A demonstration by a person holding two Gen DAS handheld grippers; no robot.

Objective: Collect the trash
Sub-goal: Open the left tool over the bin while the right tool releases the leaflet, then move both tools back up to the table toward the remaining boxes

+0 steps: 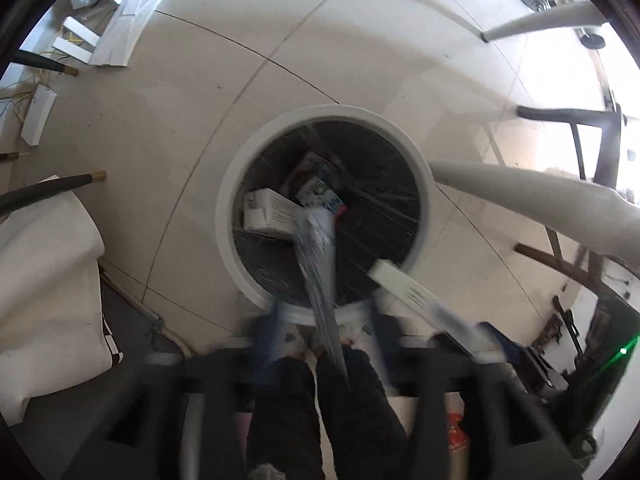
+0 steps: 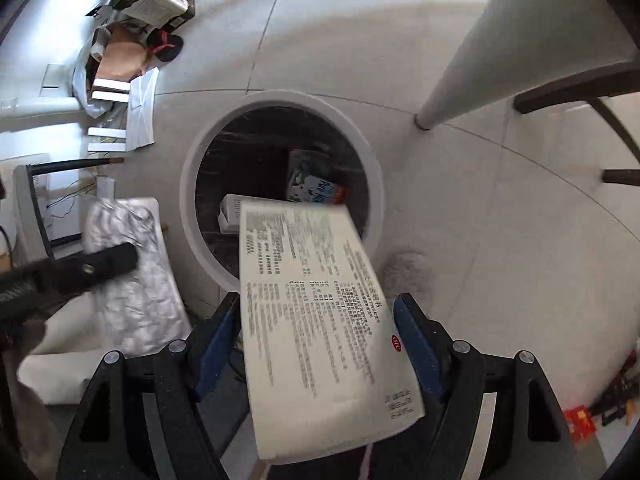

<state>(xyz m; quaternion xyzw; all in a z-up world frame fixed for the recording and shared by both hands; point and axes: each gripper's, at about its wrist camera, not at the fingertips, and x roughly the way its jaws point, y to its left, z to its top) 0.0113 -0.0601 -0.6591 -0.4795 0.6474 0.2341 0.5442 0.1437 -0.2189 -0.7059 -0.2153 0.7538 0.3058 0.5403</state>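
Bin (image 1: 224,208), one, white-rimmed, black-lined, on tiled floor; we counted two cartons inside, a white one (image 1: 268,212) and a milk carton (image 1: 320,192). Bare floor ringed the rim except where one white table leg (image 1: 500,188) came near. Our left gripper (image 1: 324,316) stood agape, a silver wrapper (image 1: 316,248) loose between its blurred fingers, long axis pointing into the bin's mouth. Our right gripper (image 2: 316,320) was likewise parted, pads clear of one printed white box (image 2: 316,360), lengthwise along the fingers, far end over the near rim.
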